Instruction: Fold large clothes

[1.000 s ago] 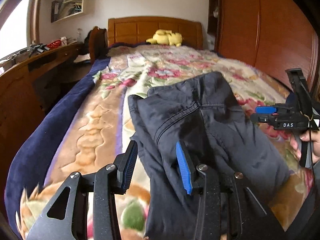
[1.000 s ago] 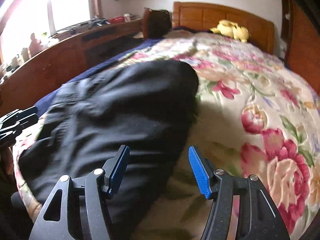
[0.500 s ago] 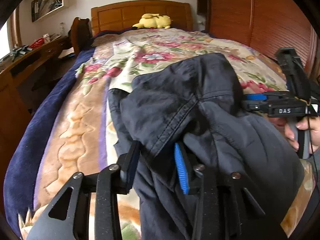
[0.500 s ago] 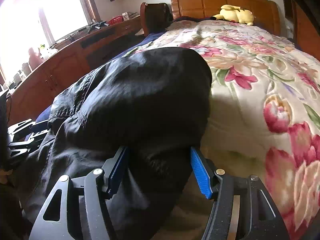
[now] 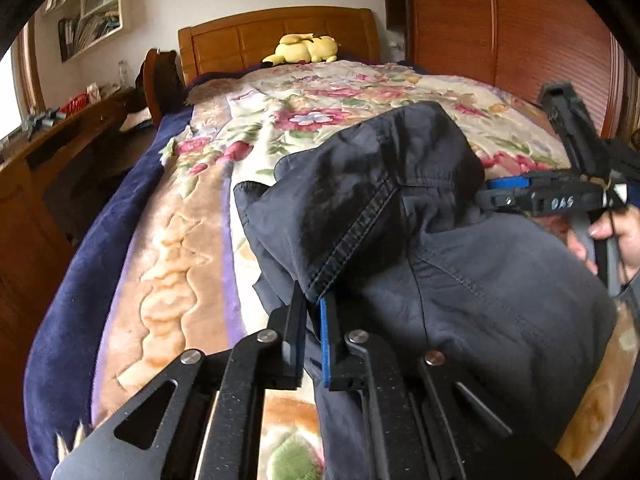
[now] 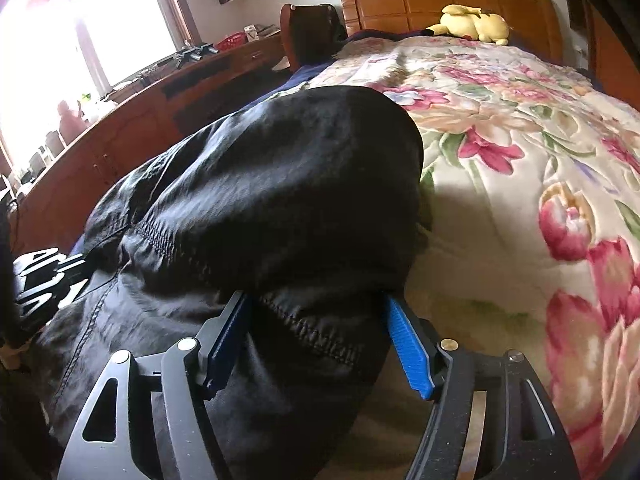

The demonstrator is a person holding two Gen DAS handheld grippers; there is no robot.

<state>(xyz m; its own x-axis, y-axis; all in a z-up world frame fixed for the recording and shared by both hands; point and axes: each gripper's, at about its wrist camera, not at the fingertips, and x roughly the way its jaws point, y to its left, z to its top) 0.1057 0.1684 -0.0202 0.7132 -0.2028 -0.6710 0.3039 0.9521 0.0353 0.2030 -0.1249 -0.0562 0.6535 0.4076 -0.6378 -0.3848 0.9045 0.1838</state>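
Dark navy trousers are lying bunched on the floral blanket of the bed, toward the foot end, with stitched seams showing and a rounded mound of cloth bulging up toward the headboard. Left gripper is sitting at the near edge of the trousers, its fingers clamped tight on a stitched seam edge of the cloth, almost no gap between them. Right gripper is sitting on the far side of the trousers from the left one; in the left wrist view it is showing at the right edge, held by a hand. Its fingers are standing wide, having just been opening further, with a thick fold of trousers cloth filling the space between them; the cloth is brushing both blue pads, but whether they are pressing on it cannot be told. Blanket is lying bare and flat beyond the trousers, up to a yellow plush toy resting at the wooden headboard. Dark blue sheet is hanging along the bed's side next to a wooden worktop under the bright window. A chair back is standing between that worktop and the headboard. Wooden wardrobe doors are running along the other side of the bed.
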